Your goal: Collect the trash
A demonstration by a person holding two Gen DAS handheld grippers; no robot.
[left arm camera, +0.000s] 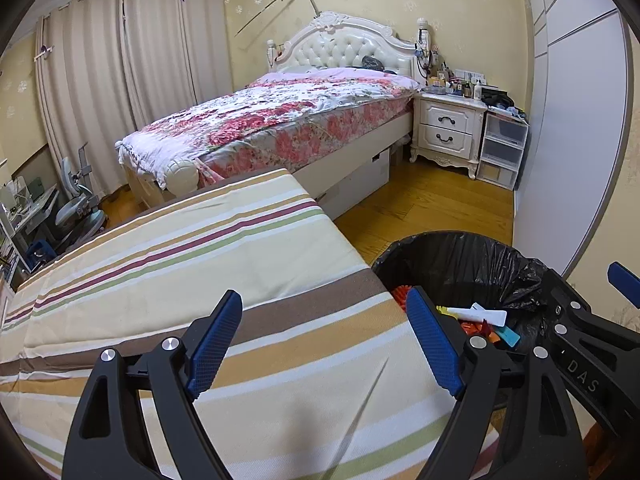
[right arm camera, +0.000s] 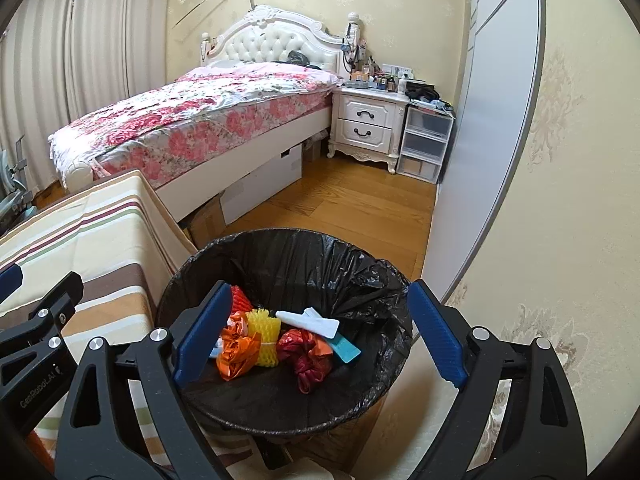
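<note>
A round bin with a black liner stands beside the striped table. It also shows in the left wrist view. Inside lie a yellow foam net, orange wrappers, a red wrapper, a white strip and a teal piece. My right gripper is open and empty, held over the bin's mouth. My left gripper is open and empty above the striped tablecloth, at the table's right edge next to the bin. The right gripper also shows in the left wrist view.
A bed with a floral cover stands behind the table. A white nightstand and clear plastic drawers stand by the far wall. A wardrobe door is at the right. Cardboard boxes sit under the bed on the wood floor.
</note>
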